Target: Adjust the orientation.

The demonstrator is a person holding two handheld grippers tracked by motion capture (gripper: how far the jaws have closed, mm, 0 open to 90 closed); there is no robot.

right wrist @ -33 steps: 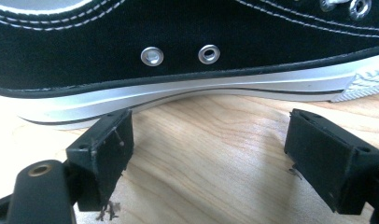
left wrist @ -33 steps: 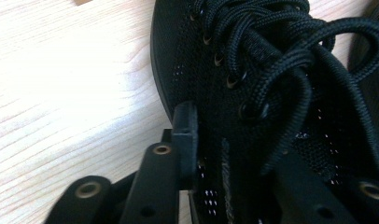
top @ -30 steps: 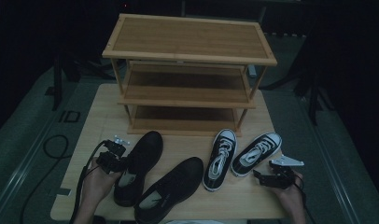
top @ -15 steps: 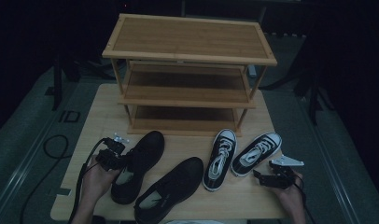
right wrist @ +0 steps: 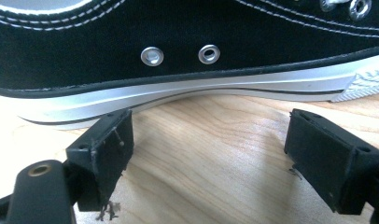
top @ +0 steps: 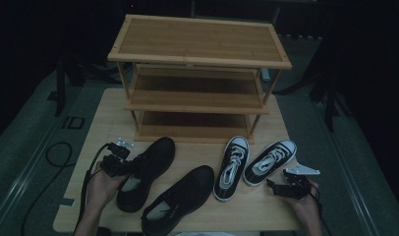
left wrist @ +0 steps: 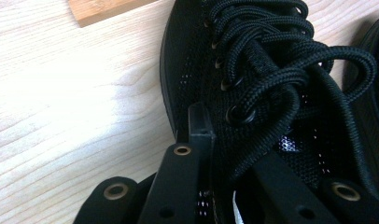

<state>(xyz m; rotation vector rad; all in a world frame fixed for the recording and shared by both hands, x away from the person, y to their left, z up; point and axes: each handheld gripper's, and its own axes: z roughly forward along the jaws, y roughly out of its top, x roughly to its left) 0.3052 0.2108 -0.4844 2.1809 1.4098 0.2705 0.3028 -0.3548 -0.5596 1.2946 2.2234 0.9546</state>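
Dim recording studio or lab setup, light wooden table (top: 104, 118) on grey floor (top: 20, 132), dark surroundings, black stand legs (top: 330, 98) right, cable (top: 50, 152) near left, staged bamboo shoe rack (top: 200, 42).

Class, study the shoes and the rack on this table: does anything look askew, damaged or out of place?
Nothing looks damaged. All four shoes sit upright on the table before the empty wooden rack. The black shoes lie one ahead of the other, and the sneakers splay apart at the toes. The left tool straddles one black shoe's side.
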